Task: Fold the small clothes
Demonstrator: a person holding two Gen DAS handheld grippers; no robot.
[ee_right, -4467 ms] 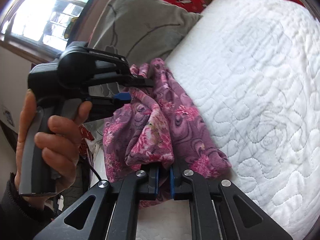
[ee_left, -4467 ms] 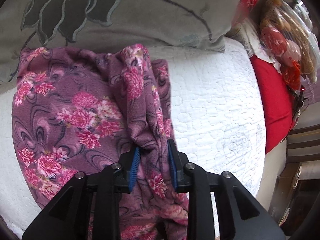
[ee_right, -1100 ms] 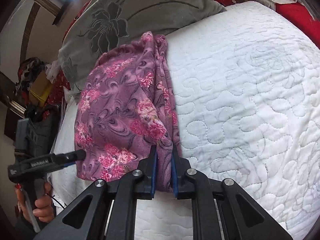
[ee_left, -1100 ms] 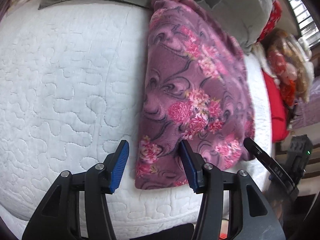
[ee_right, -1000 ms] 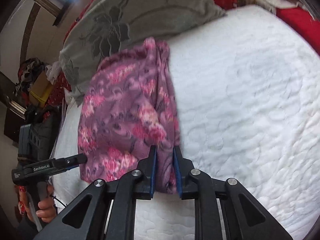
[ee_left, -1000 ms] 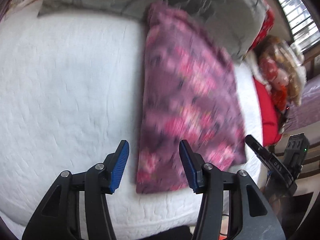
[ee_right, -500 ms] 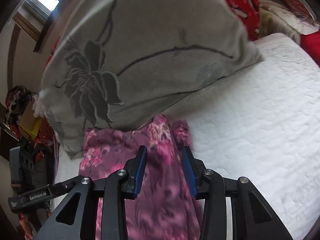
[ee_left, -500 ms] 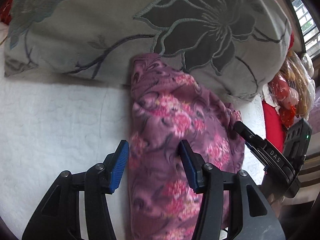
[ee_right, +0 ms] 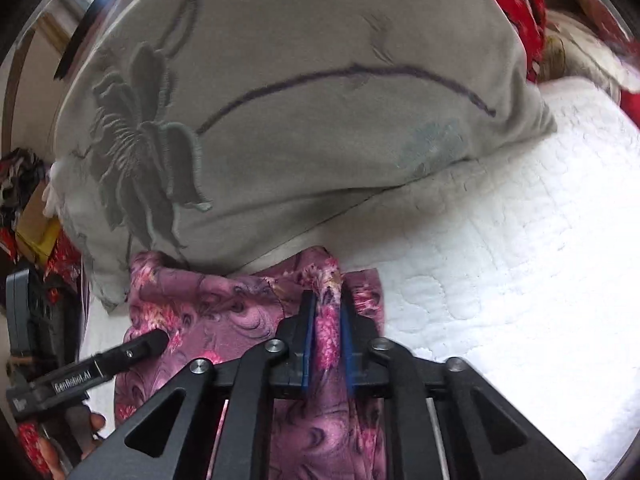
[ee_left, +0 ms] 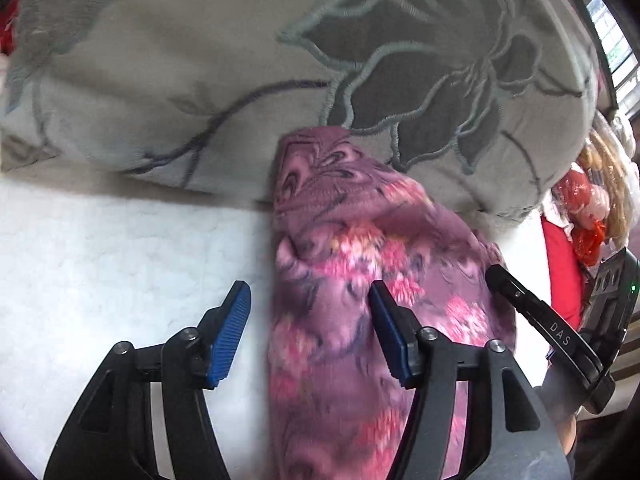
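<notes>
My right gripper (ee_right: pixel 326 340) has just pinched the folded garment (ee_right: pixel 224 316) at the pillow (ee_right: pixel 300 100); my left gripper (ee_left: pixel 308 336), just widened, grips nothing. Another fold remains.

Each view is taken from a wrist camera, angled steeply down along its jaws at close range; the purple floral garment (ee_left: pixel 352 280), grey pillow (ee_left: pixel 240 60) and white bed (ee_left: pixel 100 260) are shared by both views.
</notes>
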